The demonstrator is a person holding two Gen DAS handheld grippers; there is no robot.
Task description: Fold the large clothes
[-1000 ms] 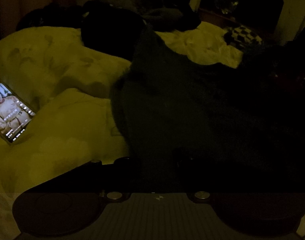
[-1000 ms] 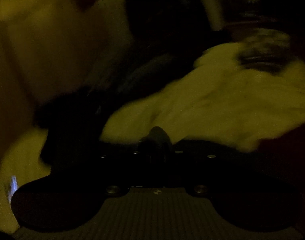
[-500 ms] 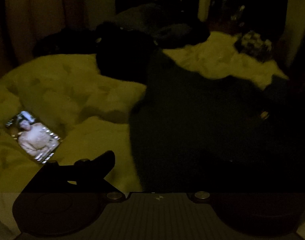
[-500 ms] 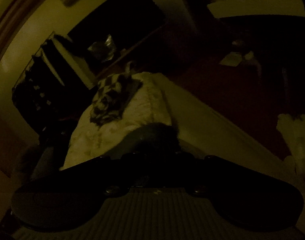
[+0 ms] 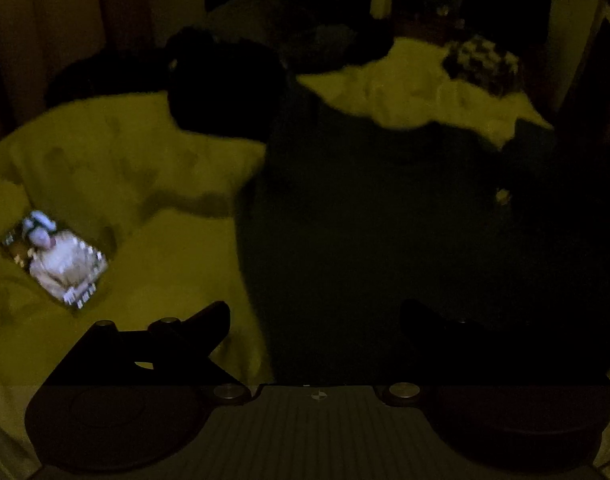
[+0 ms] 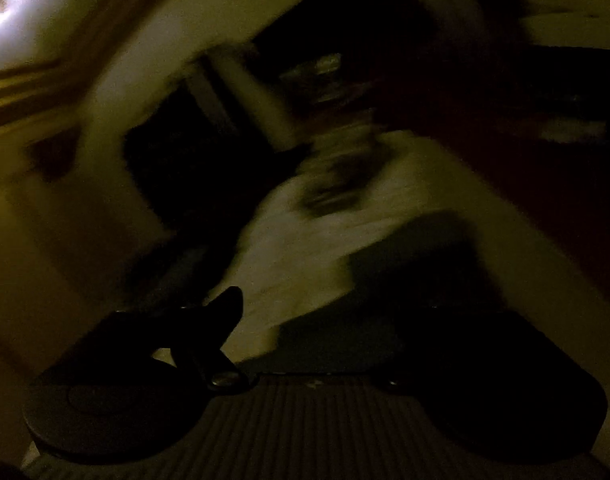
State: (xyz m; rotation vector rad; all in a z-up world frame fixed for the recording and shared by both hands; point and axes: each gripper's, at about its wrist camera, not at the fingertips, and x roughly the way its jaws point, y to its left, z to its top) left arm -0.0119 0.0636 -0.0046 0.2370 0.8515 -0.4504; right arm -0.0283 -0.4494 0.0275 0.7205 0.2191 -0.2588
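Note:
The room is very dim. A large dark garment (image 5: 365,216) lies spread on a pale bedcover (image 5: 105,168) in the left wrist view. My left gripper (image 5: 313,312) is open just above the garment's near edge; its left finger (image 5: 209,320) shows over the bedcover and its right finger (image 5: 421,312) is barely visible against the dark cloth. The right wrist view is blurred by motion. My right gripper (image 6: 317,304) is open, with its left finger (image 6: 225,308) clear against the bedcover (image 6: 305,248) and a dark cloth (image 6: 409,272) lying close in front.
A lit phone (image 5: 57,264) lies on the bedcover at the left. A dark heap of clothes (image 5: 225,84) and a checked cloth (image 5: 481,60) sit at the far side of the bed. Dark furniture stands behind.
Both grippers have opened. The left gripper has pulled back and up from the garment, which now lies flat. The right gripper has swung round quickly and let go of the dark cloth.

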